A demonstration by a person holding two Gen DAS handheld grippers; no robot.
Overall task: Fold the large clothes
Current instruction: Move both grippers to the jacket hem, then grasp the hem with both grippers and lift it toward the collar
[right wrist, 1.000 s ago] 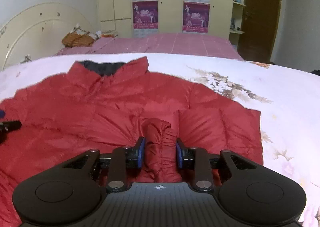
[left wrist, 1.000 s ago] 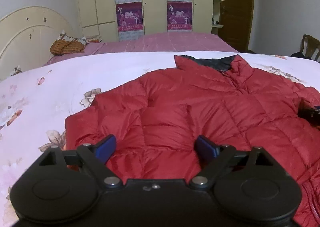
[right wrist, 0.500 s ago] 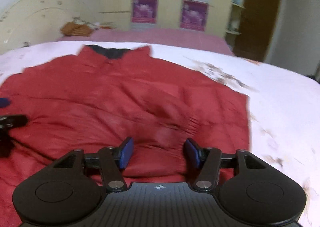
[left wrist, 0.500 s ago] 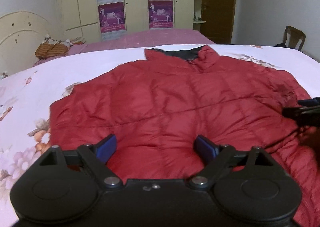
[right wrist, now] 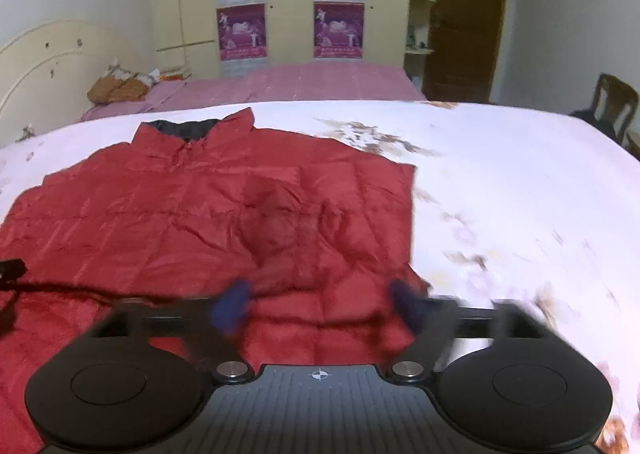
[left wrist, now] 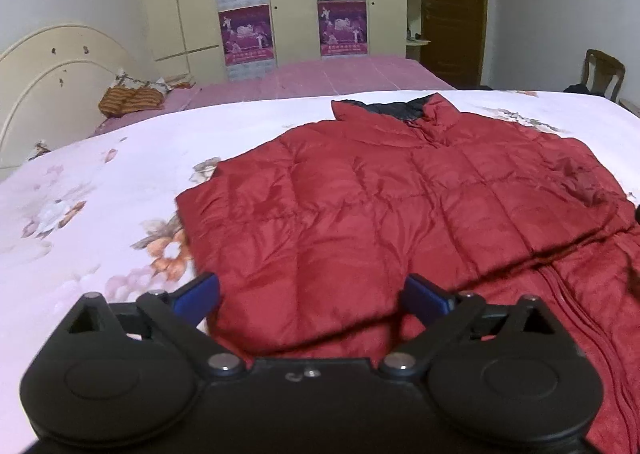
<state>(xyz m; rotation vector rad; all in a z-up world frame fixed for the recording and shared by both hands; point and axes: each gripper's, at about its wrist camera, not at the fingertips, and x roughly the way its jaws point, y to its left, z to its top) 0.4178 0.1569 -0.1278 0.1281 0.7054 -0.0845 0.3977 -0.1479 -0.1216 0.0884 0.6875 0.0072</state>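
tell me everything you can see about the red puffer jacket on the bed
The red puffer jacket is quilted in shiny, padded squares, with a stand-up collar showing dark lining and a zipper running down the front. It lies flat on the floral bedsheet, collar toward the far side, with both sleeves folded in across the chest. Nothing grips it: the left gripper and right gripper are opening above its near edge, pads clear of the fabric.

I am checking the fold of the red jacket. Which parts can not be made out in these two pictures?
- Red down jacket: hem cut off by the left gripper body, left wrist view.
- Right gripper: opening jaws motion-blurred, right wrist view; nothing gripped.
- Wardrobe posters: text too small.
- Floral bedsheet: print smeared by blur.
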